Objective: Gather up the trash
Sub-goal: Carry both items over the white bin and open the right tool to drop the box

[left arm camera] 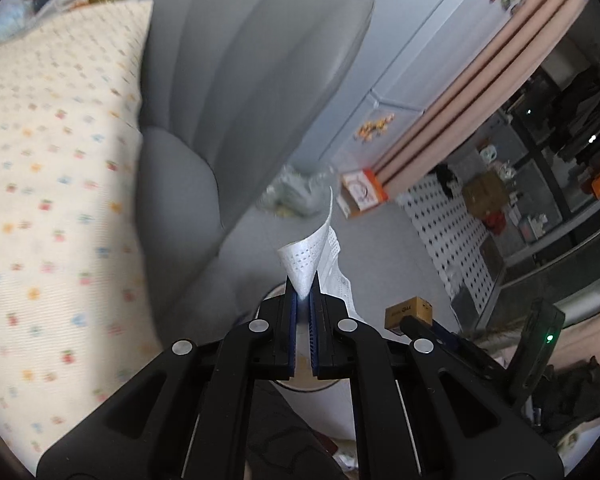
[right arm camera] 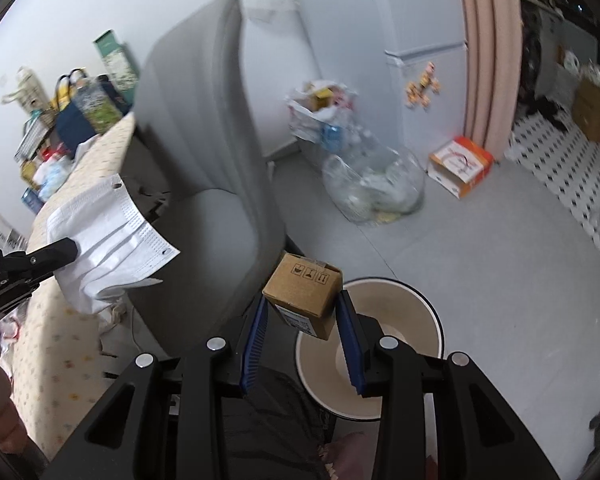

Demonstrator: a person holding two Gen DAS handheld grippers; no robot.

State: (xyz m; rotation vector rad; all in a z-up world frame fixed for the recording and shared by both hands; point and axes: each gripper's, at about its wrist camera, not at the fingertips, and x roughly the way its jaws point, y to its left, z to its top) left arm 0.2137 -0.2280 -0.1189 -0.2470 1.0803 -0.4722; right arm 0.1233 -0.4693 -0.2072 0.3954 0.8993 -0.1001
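My left gripper (left arm camera: 303, 286) is shut on a white face mask (left arm camera: 314, 256), which hangs from its tips; the mask also shows in the right wrist view (right arm camera: 108, 224), held by the left gripper (right arm camera: 66, 254) over the patterned table edge. My right gripper (right arm camera: 302, 312) is shut on a small brown cardboard box (right arm camera: 304, 294), held above and just left of a cream round bin (right arm camera: 384, 316) on the floor. The box also shows in the left wrist view (left arm camera: 410, 312), with the bin's rim (left arm camera: 268, 294) below my left fingers.
A grey chair (right arm camera: 204, 152) stands between the patterned tablecloth (left arm camera: 52, 184) and the bin. A clear bag of bottles (right arm camera: 374, 184), an orange-white box (right arm camera: 460, 166) and a fridge (right arm camera: 424, 92) stand behind. A white perforated mat (right arm camera: 560, 168) lies right.
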